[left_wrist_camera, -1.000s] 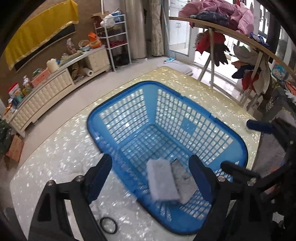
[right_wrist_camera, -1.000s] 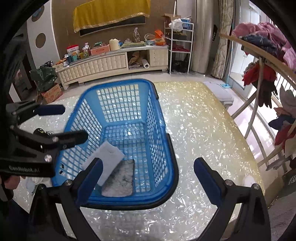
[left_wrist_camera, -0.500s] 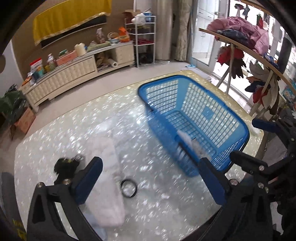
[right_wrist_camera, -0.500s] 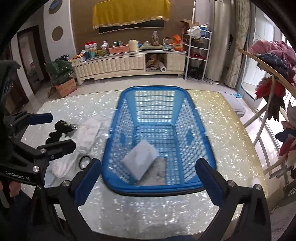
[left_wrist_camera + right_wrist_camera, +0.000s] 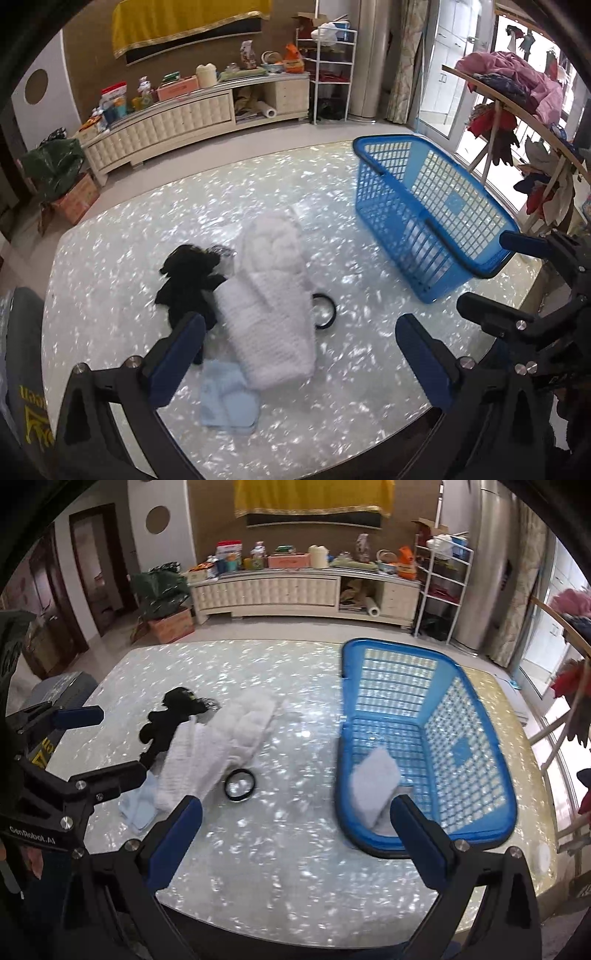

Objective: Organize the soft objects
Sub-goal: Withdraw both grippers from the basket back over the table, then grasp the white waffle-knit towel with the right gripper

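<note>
We've swung the left gripper off the basket w/ jaws wide & empty, over the white knit: next pickup.

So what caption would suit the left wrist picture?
Open left gripper above white knitted cloth and black cloth, blue basket nearby.

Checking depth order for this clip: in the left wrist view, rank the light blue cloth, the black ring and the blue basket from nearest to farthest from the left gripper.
From the left gripper:
1. Light blue cloth, just ahead, toward the left finger.
2. Black ring, farther forward, at the white knit's right edge.
3. Blue basket, farthest, off to the right.
</note>
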Action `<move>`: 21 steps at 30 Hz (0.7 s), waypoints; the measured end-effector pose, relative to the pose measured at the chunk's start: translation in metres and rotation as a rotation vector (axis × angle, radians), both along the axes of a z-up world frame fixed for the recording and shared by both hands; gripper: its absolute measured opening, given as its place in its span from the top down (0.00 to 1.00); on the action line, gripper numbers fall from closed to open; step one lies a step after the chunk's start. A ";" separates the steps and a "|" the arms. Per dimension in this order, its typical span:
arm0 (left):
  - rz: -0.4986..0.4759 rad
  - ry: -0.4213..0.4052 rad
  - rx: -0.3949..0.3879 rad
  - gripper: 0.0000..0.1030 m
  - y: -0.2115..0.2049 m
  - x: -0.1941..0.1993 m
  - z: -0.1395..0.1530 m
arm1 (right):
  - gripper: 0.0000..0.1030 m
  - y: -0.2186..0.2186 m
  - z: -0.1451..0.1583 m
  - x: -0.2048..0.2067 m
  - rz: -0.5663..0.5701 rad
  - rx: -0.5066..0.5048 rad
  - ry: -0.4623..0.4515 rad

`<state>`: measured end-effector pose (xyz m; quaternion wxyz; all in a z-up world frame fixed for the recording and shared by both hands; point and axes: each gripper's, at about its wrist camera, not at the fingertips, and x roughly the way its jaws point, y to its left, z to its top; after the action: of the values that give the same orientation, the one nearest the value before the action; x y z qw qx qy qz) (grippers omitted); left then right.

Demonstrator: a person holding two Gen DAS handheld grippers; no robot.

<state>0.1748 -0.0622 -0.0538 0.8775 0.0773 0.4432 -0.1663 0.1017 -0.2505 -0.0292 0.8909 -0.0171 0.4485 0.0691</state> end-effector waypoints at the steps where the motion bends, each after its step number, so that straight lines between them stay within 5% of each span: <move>1: 0.005 0.002 0.000 0.01 0.004 -0.001 -0.001 | 0.01 0.004 -0.001 0.001 0.004 0.000 0.002; 21: 0.138 0.084 -0.010 0.01 0.092 0.005 -0.040 | 0.01 0.091 -0.044 0.039 0.122 0.011 0.124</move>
<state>0.1800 0.0296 -0.0935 0.8678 0.0350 0.4831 -0.1106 0.1409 -0.1597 -0.0733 0.8555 -0.0353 0.5008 0.1266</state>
